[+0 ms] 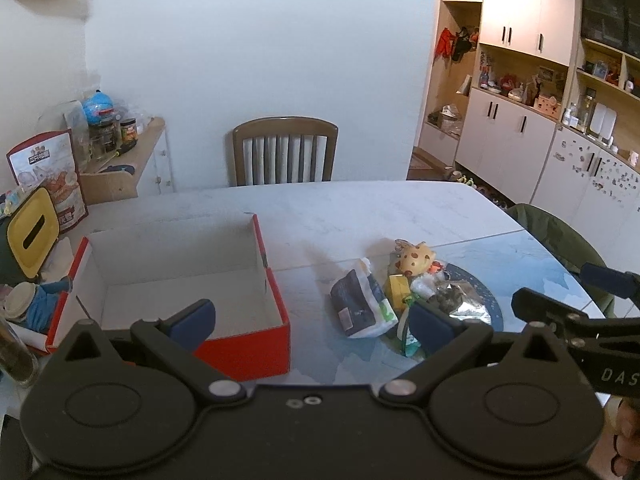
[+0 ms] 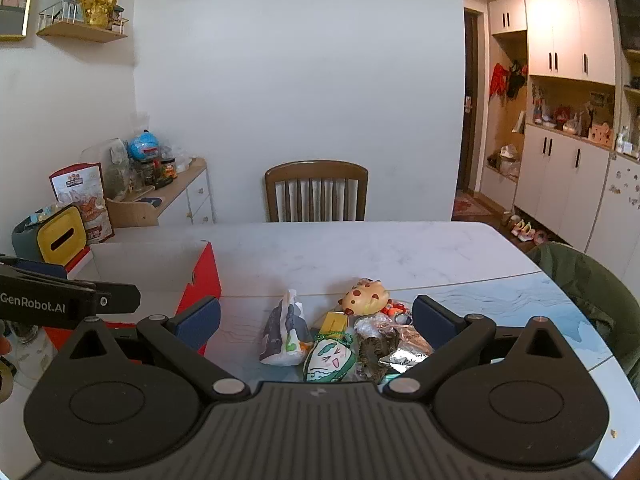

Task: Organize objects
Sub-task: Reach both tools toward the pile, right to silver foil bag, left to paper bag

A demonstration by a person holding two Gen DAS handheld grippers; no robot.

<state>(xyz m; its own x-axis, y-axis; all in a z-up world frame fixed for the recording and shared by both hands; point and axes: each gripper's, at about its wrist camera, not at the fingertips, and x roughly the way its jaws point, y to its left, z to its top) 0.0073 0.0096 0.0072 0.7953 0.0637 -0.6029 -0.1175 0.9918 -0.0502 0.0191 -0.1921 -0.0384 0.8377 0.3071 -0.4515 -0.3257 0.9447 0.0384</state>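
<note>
An empty red box (image 1: 244,340) with a white inside lies on the marble table, seen also at the left in the right wrist view as the red box (image 2: 206,276). To its right lies a heap: a grey-white pouch (image 1: 358,304), a yellow spotted toy (image 1: 416,260), a small yellow block (image 1: 398,286) and a silver foil packet (image 1: 464,300). The right wrist view shows the pouch (image 2: 282,336), the spotted toy (image 2: 366,296), a green-white face plush (image 2: 328,360) and the foil packet (image 2: 408,350). My left gripper (image 1: 312,316) is open, holding nothing. My right gripper (image 2: 316,316) hangs open above the heap.
A wooden chair (image 1: 285,152) stands at the table's far side. A yellow-lidded bin (image 1: 32,228) and a snack bag (image 1: 52,176) sit left of the box. A green jacket (image 2: 588,292) drapes a chair at the right. Cabinets (image 1: 520,80) line the right wall.
</note>
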